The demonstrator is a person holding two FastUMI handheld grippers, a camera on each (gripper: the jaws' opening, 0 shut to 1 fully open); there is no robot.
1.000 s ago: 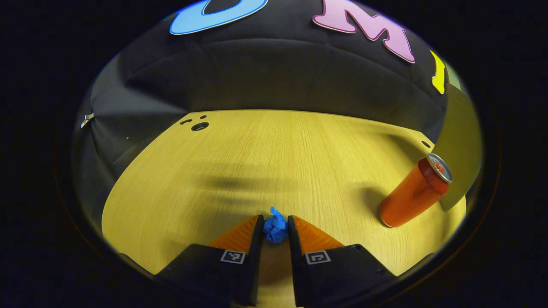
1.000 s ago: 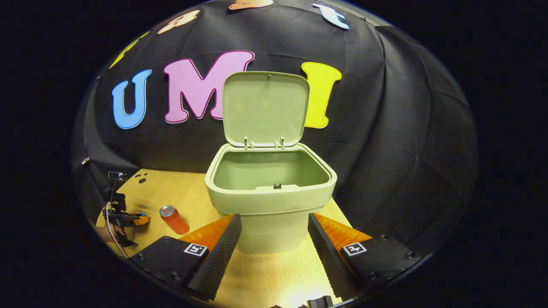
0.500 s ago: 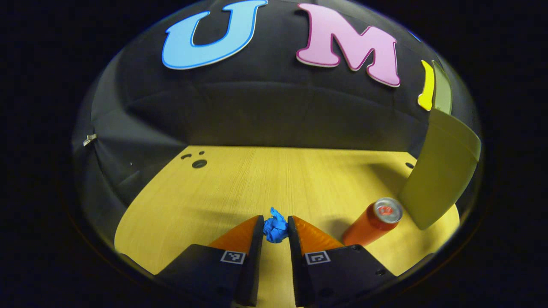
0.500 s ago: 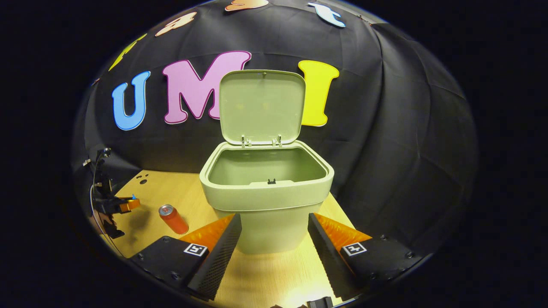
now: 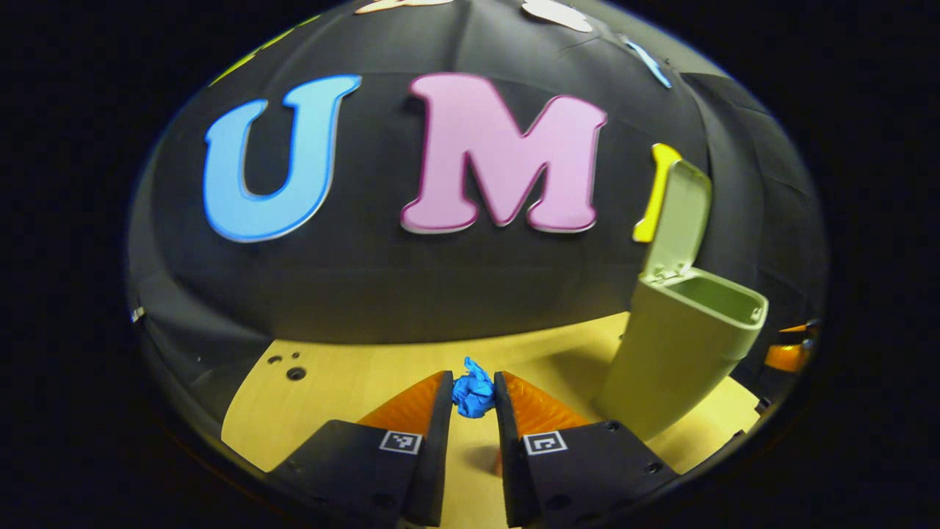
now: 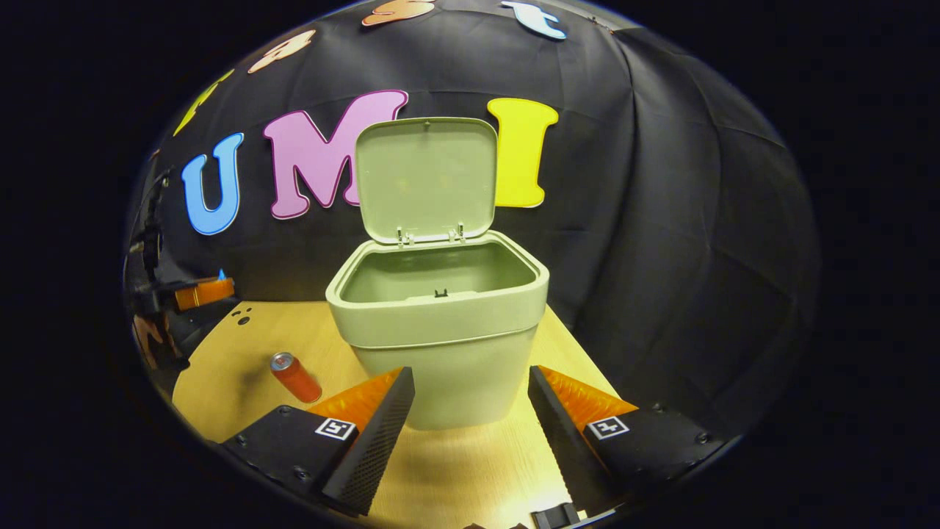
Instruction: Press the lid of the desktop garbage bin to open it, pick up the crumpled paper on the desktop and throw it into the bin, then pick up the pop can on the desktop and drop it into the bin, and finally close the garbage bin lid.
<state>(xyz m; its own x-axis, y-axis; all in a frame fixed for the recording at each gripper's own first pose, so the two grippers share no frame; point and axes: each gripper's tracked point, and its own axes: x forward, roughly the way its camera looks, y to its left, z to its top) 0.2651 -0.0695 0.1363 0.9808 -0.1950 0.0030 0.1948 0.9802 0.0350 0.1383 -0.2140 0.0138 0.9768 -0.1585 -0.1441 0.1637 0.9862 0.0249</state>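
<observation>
My left gripper (image 5: pixel 474 397) is shut on the blue crumpled paper (image 5: pixel 473 391) and holds it well above the wooden desktop (image 5: pixel 345 382). The pale green garbage bin (image 5: pixel 679 345) stands to its right with its lid (image 5: pixel 677 217) raised. In the right gripper view the bin (image 6: pixel 440 323) sits straight ahead, its lid (image 6: pixel 426 176) upright and its inside bare. My right gripper (image 6: pixel 470 389) is open in front of the bin, holding nothing. The orange pop can (image 6: pixel 295 376) stands on the desktop left of the bin. The left gripper (image 6: pixel 198 292) hangs high at the far left.
Small holes (image 5: pixel 294 372) mark the desktop's far left corner. The black cloth wall rises close behind the desktop and the bin. The desktop's right edge (image 6: pixel 580 353) runs just beside the bin.
My left gripper has risen with the paper and turned right, so the bin's open top has come into view and the can has dropped out of sight. The right gripper shifted slightly.
</observation>
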